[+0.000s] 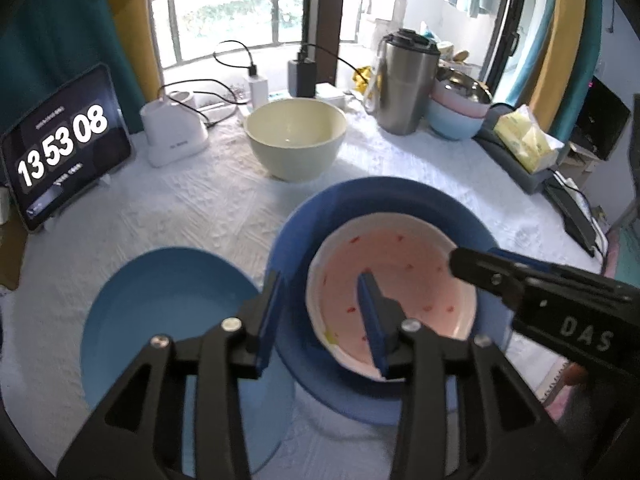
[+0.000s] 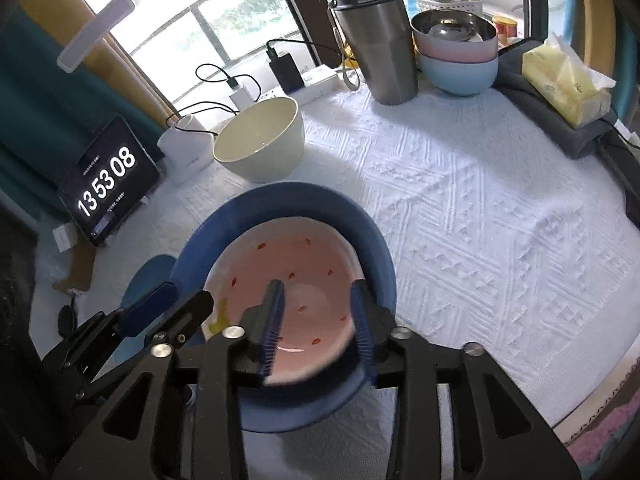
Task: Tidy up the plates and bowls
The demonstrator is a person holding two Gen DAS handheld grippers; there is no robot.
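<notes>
On a white textured tablecloth (image 2: 460, 184), a pink plate (image 2: 292, 280) with small red spots sits inside a dark blue plate (image 2: 372, 248) at the near middle of the table.

Both grippers have their fingers apart over these 2 plates. The left gripper (image 1: 324, 320) straddles the left side of the stack, with 1 finger outside the dark blue plate's rim and the other over the pink plate. The right gripper (image 2: 320, 320) has 1 finger over the pink plate's middle and the other at its right edge. Whether either one touches a plate cannot be told.

A lighter blue plate (image 1: 160, 312) lies just left of the stack. Farther back stands a cream bowl (image 1: 295, 142). At the far right, a steel bowl, pink bowl and pale blue bowl are stacked (image 2: 460, 60) beside a steel tumbler (image 2: 376, 40). A tablet (image 1: 60, 148) at the far left reads 13 53 08.
</notes>
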